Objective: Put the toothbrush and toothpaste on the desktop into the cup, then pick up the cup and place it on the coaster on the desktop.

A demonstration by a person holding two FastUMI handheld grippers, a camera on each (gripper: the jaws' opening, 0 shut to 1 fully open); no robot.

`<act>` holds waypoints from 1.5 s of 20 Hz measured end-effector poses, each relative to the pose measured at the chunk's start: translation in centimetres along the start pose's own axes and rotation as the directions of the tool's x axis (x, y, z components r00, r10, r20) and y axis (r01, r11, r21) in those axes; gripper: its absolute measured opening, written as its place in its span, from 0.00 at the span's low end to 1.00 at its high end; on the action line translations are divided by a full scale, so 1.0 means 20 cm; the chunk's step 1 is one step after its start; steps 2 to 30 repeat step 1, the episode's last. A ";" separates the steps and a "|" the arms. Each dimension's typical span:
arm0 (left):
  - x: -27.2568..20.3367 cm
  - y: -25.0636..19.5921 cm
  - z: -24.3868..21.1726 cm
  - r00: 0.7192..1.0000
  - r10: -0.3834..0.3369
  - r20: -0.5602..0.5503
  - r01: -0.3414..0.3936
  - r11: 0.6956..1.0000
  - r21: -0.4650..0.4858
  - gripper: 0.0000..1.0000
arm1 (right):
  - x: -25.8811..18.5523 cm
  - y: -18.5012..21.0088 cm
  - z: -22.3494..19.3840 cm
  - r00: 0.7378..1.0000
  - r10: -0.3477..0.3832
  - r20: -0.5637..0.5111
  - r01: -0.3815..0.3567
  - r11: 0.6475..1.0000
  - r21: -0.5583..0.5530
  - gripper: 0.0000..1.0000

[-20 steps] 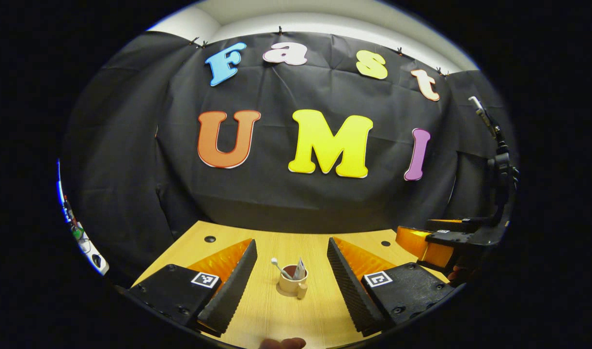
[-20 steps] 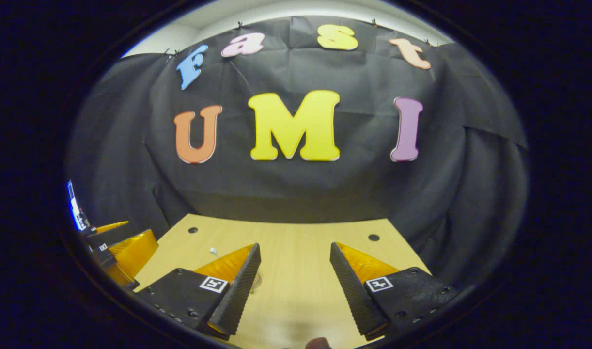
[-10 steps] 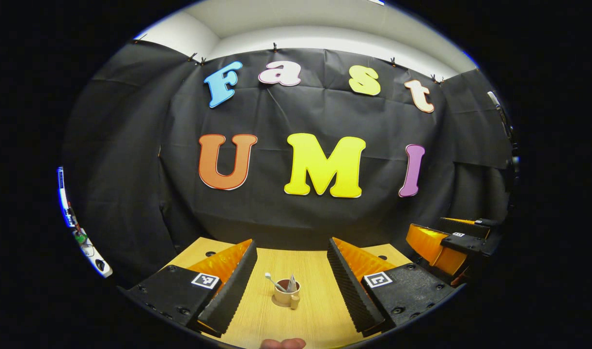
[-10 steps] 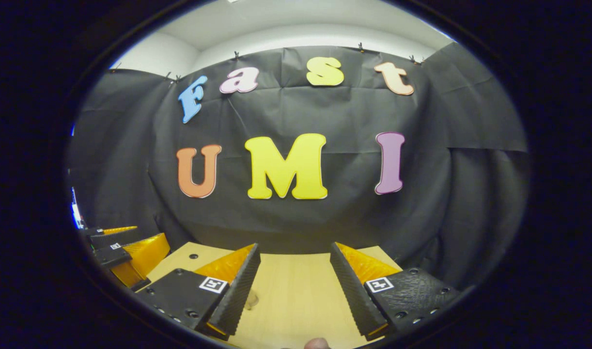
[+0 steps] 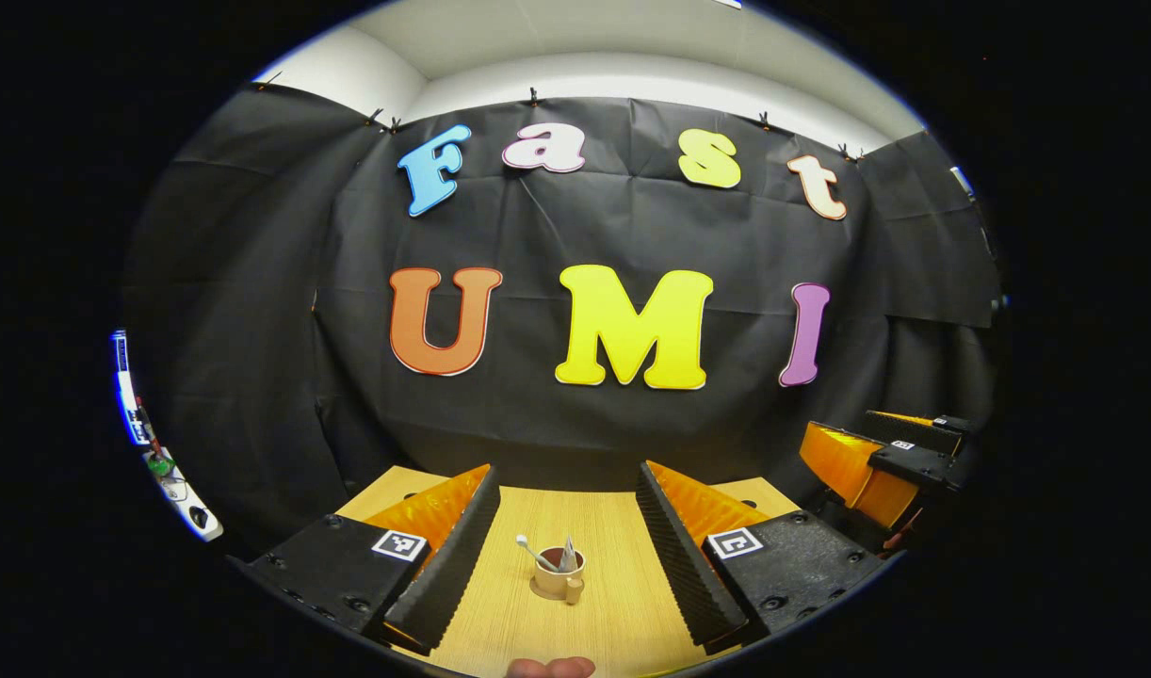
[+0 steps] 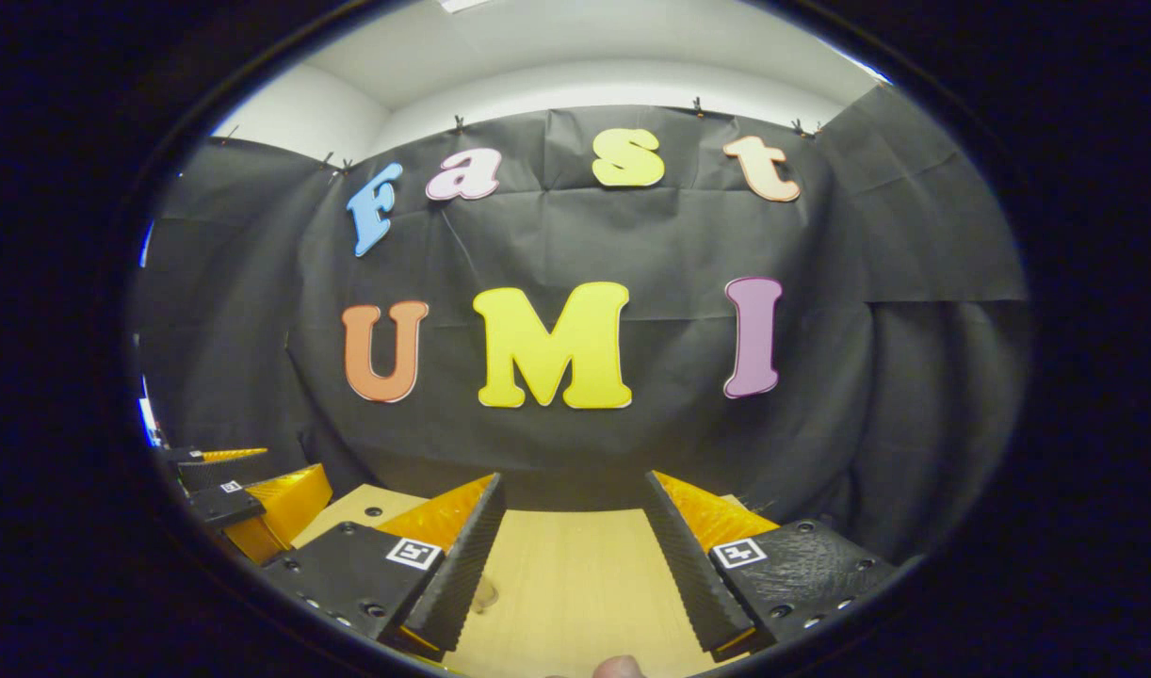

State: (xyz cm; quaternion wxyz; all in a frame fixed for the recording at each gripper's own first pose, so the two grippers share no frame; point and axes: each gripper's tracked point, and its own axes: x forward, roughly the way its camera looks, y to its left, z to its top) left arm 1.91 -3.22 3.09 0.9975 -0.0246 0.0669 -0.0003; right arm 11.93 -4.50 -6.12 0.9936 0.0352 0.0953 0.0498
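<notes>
A tan cup (image 5: pixel 557 576) stands on the wooden table (image 5: pixel 613 527), handle toward me, with the white toothbrush (image 5: pixel 528 550) and the toothpaste tube (image 5: pixel 569 556) leaning inside it. A pale round coaster (image 5: pixel 541 590) shows under its base. My left gripper (image 5: pixel 567 474) is open, its fingers on either side of the cup and well apart from it. In the right gripper view, my right gripper (image 6: pixel 574 482) is open over bare table (image 6: pixel 575 584). A sliver of the cup (image 6: pixel 484 593) peeks out beside its left finger.
The right gripper (image 5: pixel 877 461) hovers at the table's right edge in the left gripper view, and the left gripper (image 6: pixel 246 490) sits at the far left of the right gripper view. A fingertip (image 5: pixel 549 667) shows at the bottom. A power strip (image 5: pixel 175 490) lies off to the left.
Both grippers have drawn back from the cup and tilted upward, so the cup looks smaller and farther off. The right gripper has come down beside the table.
</notes>
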 end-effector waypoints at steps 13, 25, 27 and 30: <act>0.00 0.00 0.00 1.000 0.002 -0.003 -0.002 1.000 -0.001 0.92 | 0.00 0.00 0.00 1.000 0.005 -0.004 -0.005 1.000 0.000 0.89; 0.00 0.00 0.00 1.000 0.002 -0.003 -0.002 1.000 -0.001 0.92 | 0.00 0.00 0.00 1.000 0.005 -0.004 -0.005 1.000 0.000 0.89; 0.00 0.00 0.00 1.000 0.002 -0.003 -0.002 1.000 -0.001 0.92 | 0.00 0.00 0.00 1.000 0.005 -0.004 -0.005 1.000 0.000 0.89; 0.00 0.00 0.00 1.000 0.002 -0.003 -0.002 1.000 -0.001 0.92 | 0.00 0.00 0.00 1.000 0.005 -0.004 -0.005 1.000 0.000 0.89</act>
